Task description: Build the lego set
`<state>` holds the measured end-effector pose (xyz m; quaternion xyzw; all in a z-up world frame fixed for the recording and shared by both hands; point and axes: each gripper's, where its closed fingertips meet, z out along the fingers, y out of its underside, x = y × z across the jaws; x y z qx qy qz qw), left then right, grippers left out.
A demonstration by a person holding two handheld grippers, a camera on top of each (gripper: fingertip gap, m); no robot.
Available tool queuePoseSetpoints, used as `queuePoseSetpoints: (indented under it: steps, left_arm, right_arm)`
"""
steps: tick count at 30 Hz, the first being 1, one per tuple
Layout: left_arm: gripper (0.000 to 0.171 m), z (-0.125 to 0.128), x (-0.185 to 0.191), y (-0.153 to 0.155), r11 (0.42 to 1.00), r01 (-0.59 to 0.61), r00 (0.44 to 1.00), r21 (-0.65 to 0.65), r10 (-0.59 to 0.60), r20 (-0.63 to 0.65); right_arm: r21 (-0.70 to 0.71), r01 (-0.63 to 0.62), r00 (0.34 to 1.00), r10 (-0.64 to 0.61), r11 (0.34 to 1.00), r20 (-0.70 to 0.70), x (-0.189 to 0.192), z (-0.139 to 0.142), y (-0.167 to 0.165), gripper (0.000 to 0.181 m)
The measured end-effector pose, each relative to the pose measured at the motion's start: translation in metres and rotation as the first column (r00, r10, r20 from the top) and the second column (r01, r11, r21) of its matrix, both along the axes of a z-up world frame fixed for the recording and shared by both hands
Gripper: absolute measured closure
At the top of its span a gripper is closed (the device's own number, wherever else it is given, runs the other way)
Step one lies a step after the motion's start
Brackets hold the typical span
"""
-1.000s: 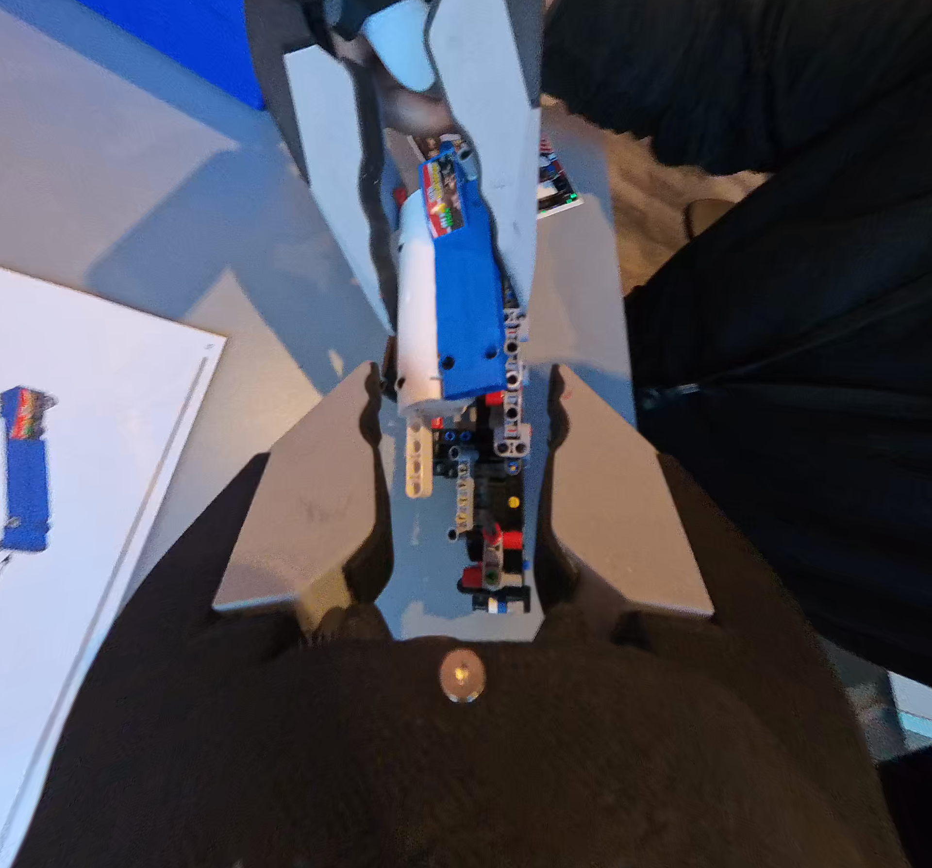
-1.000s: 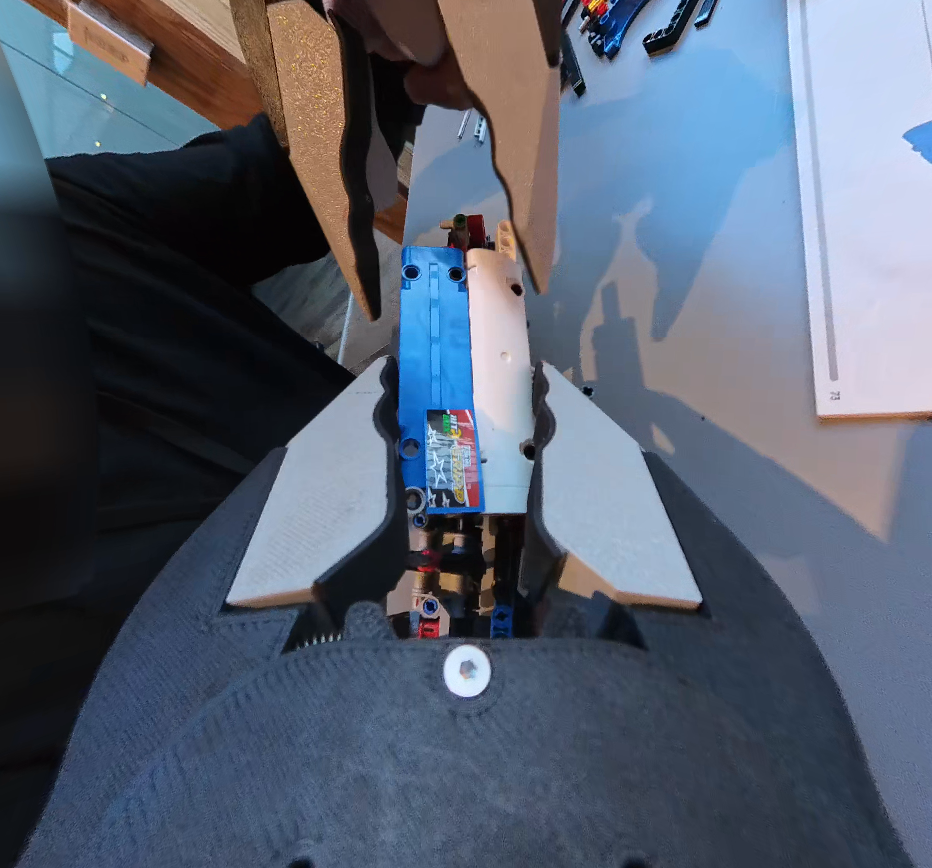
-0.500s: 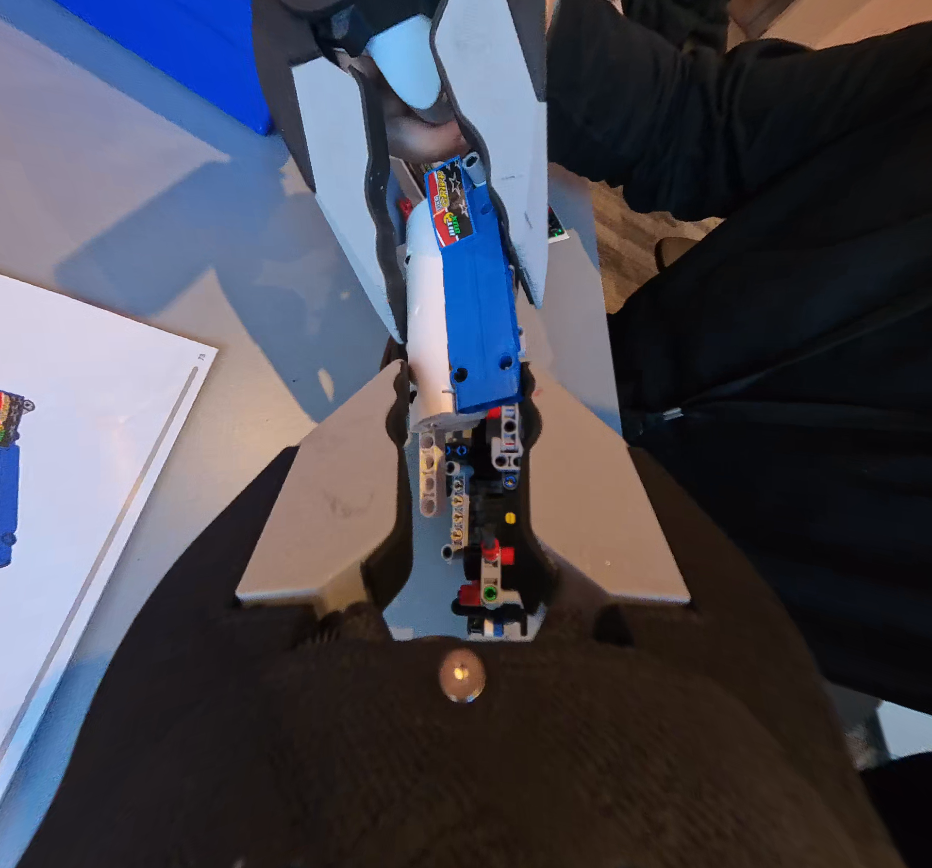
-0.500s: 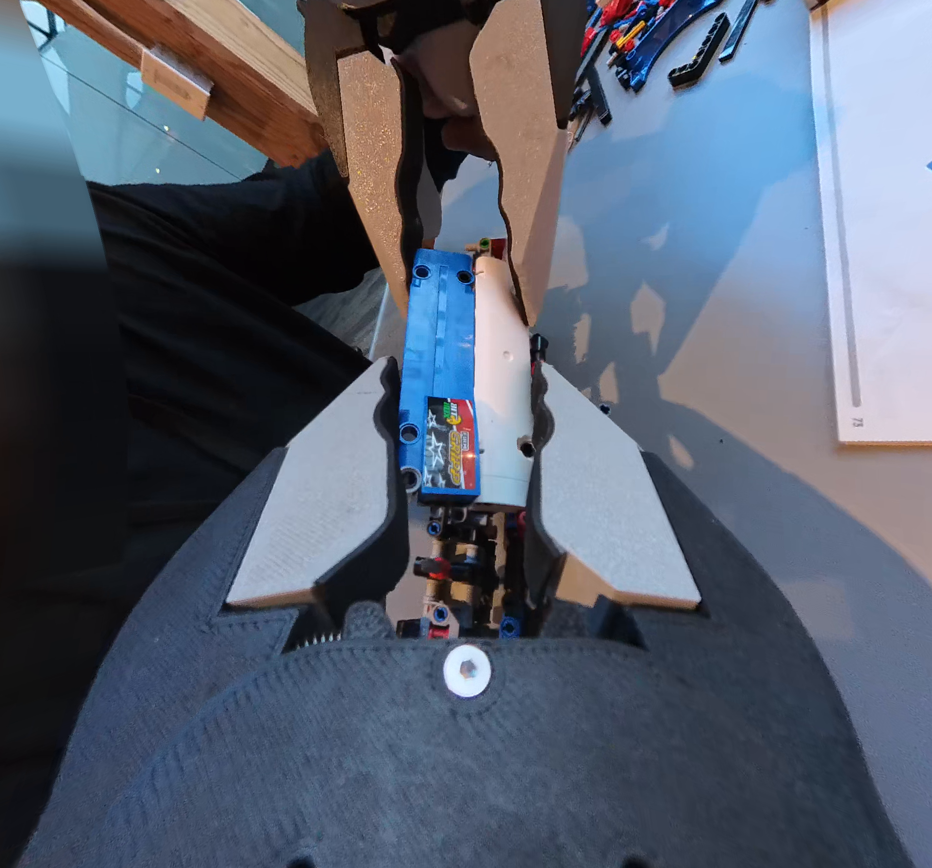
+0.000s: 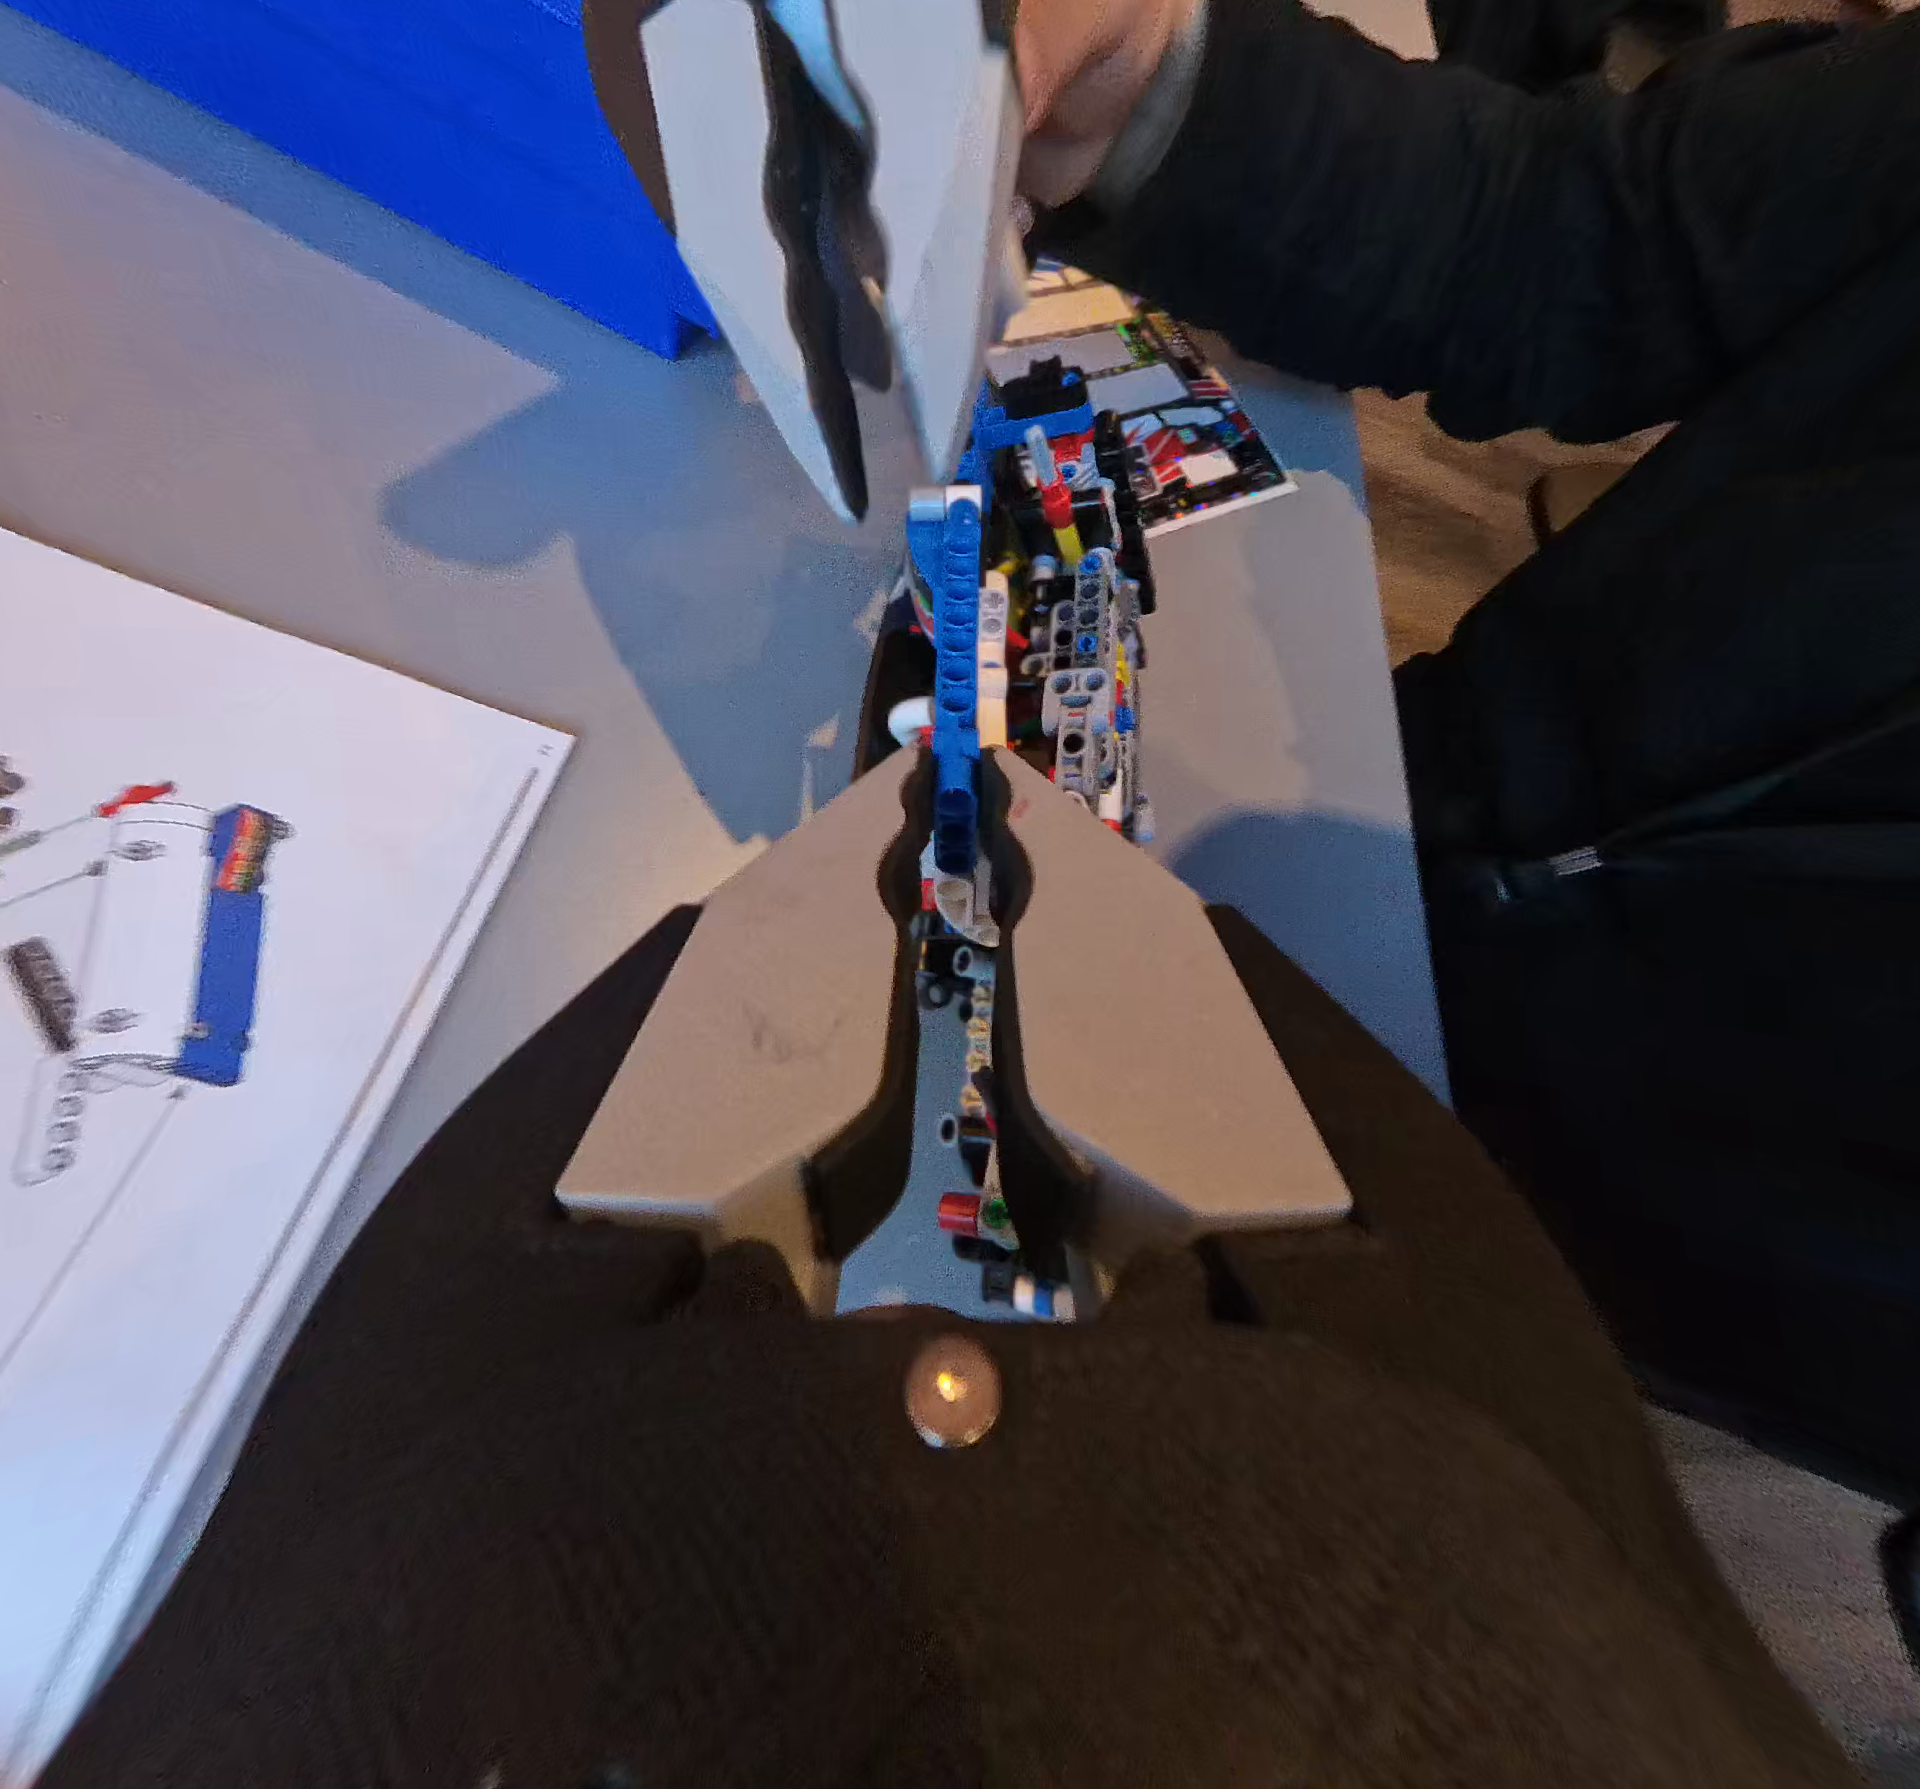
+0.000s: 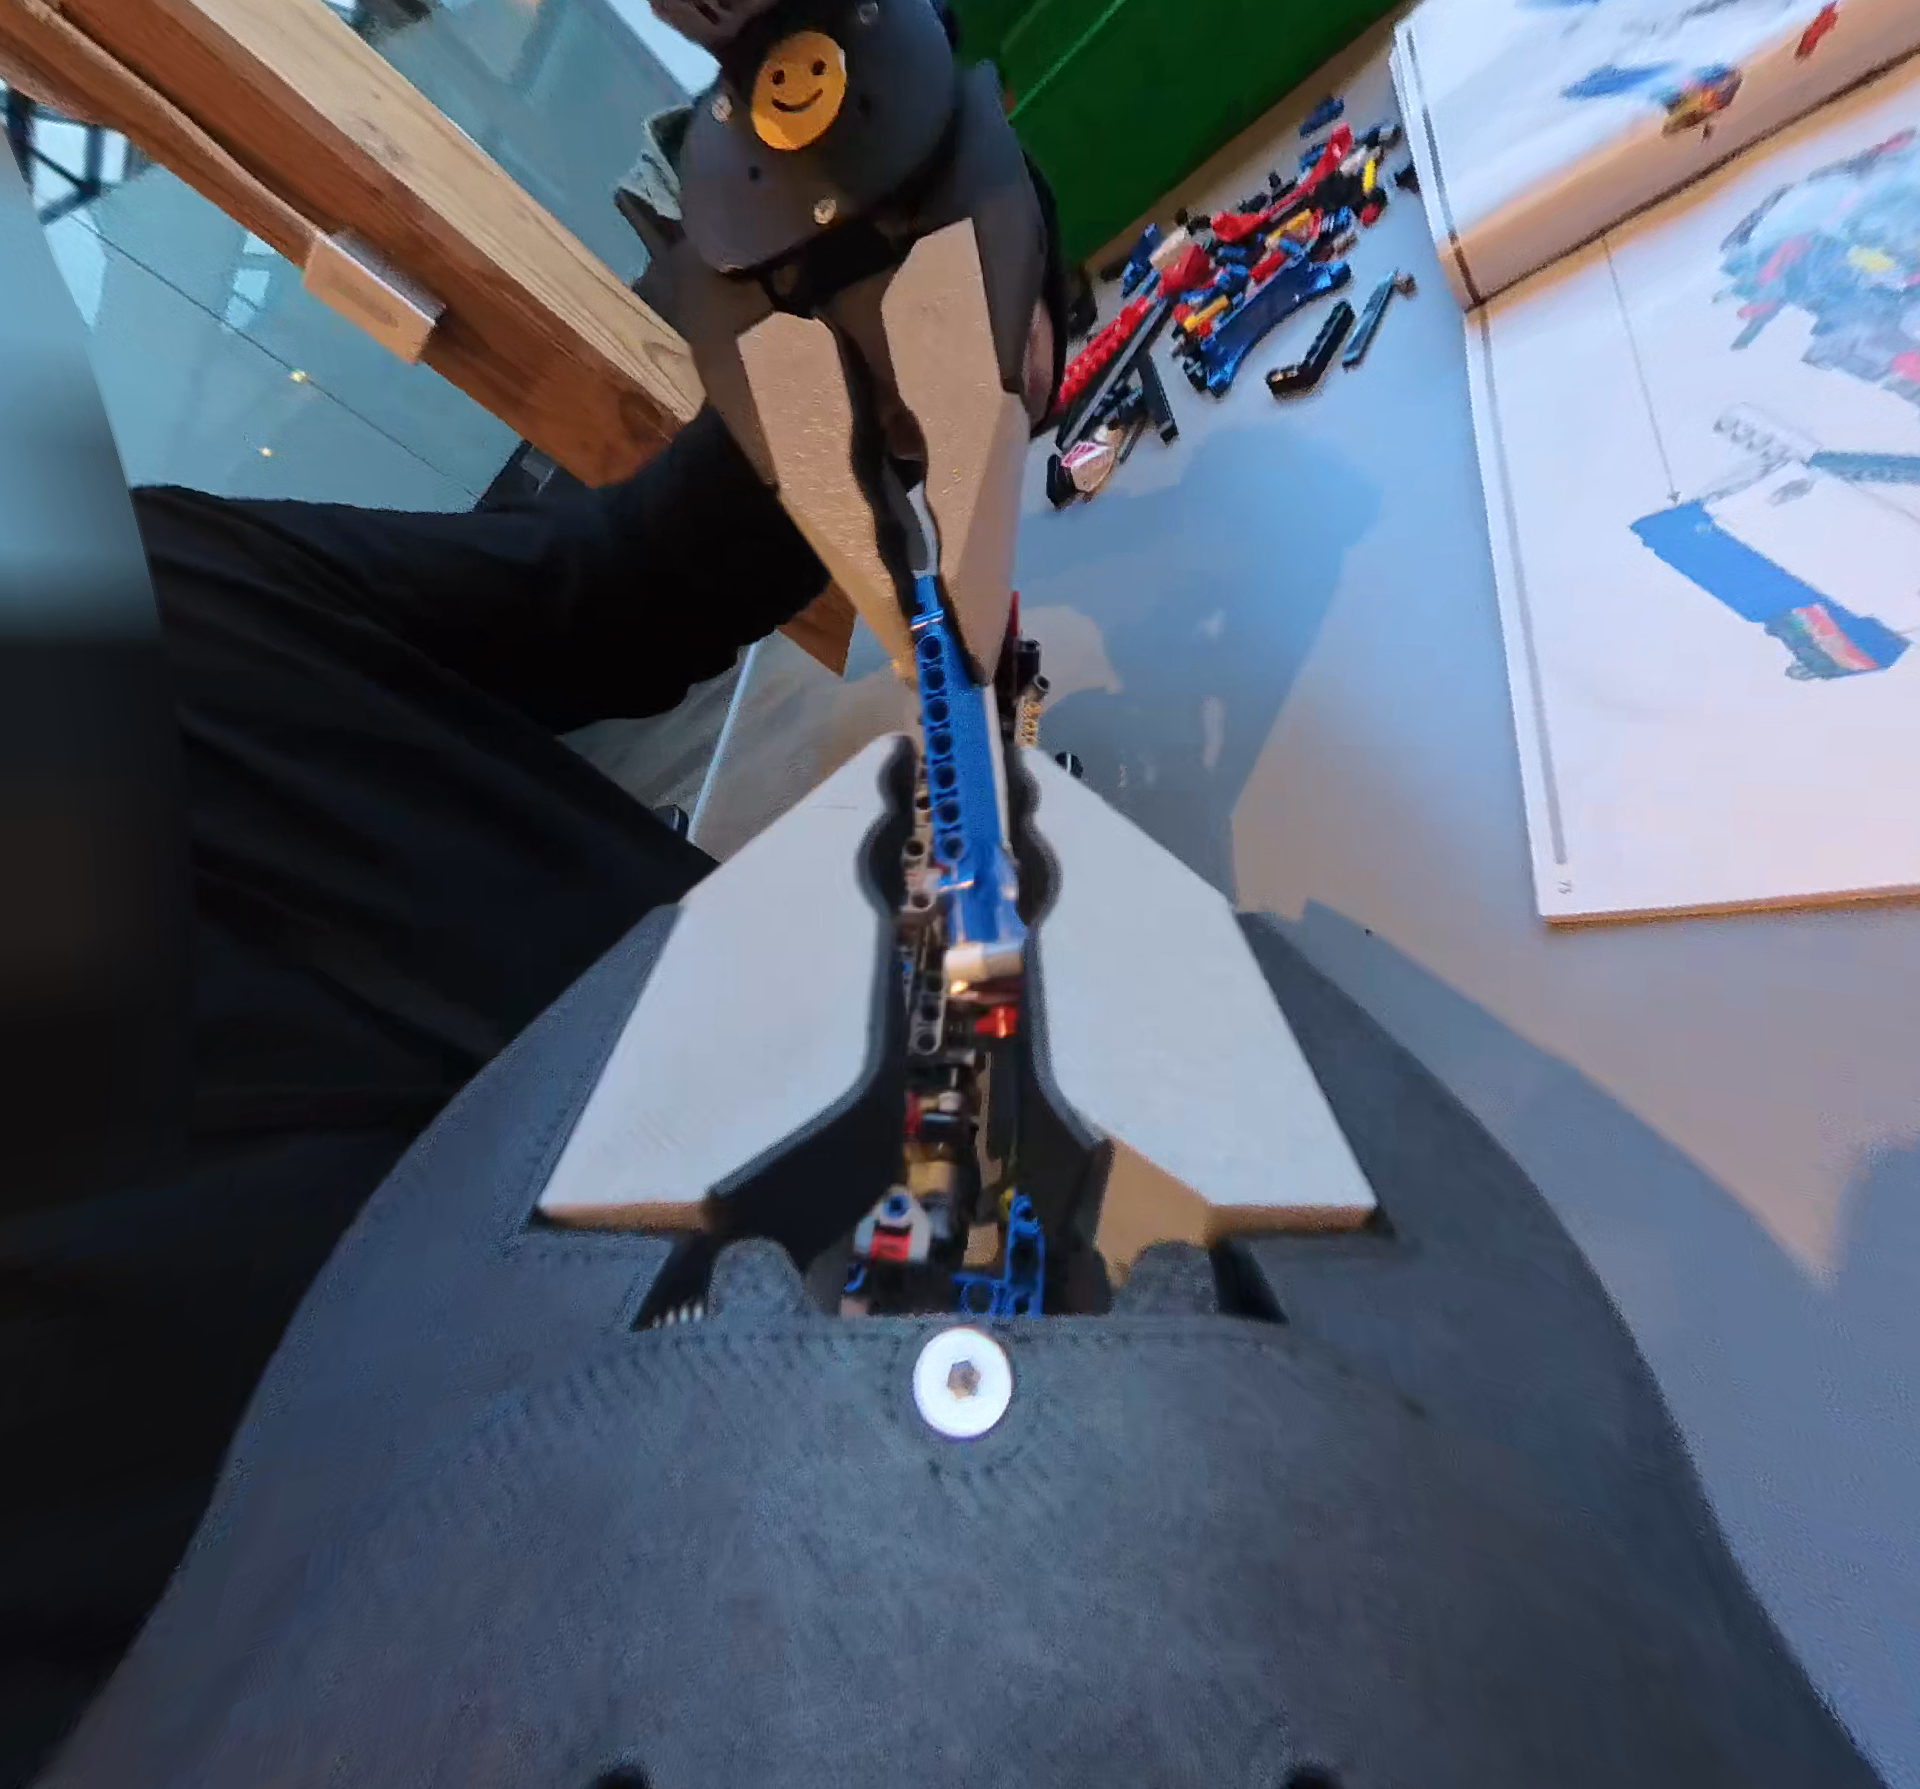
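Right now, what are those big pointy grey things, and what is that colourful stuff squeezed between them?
Those are two hand-held grabbing tools; a person works one in each hand. Each picture comes from a camera riding on one tool. The left gripper and right gripper both have their jaws pinched on the lego model, one at each end. Each view also shows the other tool facing it. On the grey table lie loose lego pieces, an open instruction booklet and a sticker sheet.
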<state>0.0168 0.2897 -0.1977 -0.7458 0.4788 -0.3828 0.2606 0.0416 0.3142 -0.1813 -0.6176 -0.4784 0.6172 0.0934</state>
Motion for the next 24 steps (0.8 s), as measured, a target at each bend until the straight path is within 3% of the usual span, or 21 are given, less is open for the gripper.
queuePoseSetpoints:
  steps: [4, 8, 13, 16, 21, 24]
  left_arm:
    - [0.167, 0.018, 0.001, 0.008, 0.986, 0.009, 1.000, 0.165, -0.013, 0.026]
    - [0.168, 0.025, 0.004, 0.013, 0.953, 0.001, 0.999, 0.303, -0.016, 0.045]
    - [0.167, 0.020, 0.007, 0.013, 0.875, 0.003, 1.000, 0.483, -0.011, 0.012]
    - [0.167, 0.019, 0.006, 0.011, 0.860, 0.000, 1.000, 0.511, -0.006, 0.012]
    - [0.162, 0.014, 0.006, 0.012, 0.855, -0.011, 1.000, 0.518, 0.017, -0.008]
    - [0.164, 0.004, 0.003, 0.015, 0.847, 0.013, 0.996, 0.531, 0.037, -0.084]
  right_arm:
    - [0.214, -0.024, 0.999, 0.018, 0.977, 0.030, 0.015, 0.005, -0.003, 0.152]
    - [0.428, -0.002, 0.997, -0.029, 0.904, 0.066, 0.013, -0.007, -0.002, 0.162]
    - [0.574, 0.020, 0.996, -0.069, 0.819, 0.064, 0.015, -0.012, 0.002, 0.163]
    - [0.654, 0.028, 0.994, -0.090, 0.756, 0.061, 0.015, -0.009, -0.001, 0.165]
    - [0.800, 0.053, 0.988, -0.148, 0.598, 0.045, 0.009, -0.009, 0.000, 0.166]
    - [0.822, 0.042, 0.988, -0.147, 0.569, 0.051, 0.005, -0.015, 0.000, 0.166]
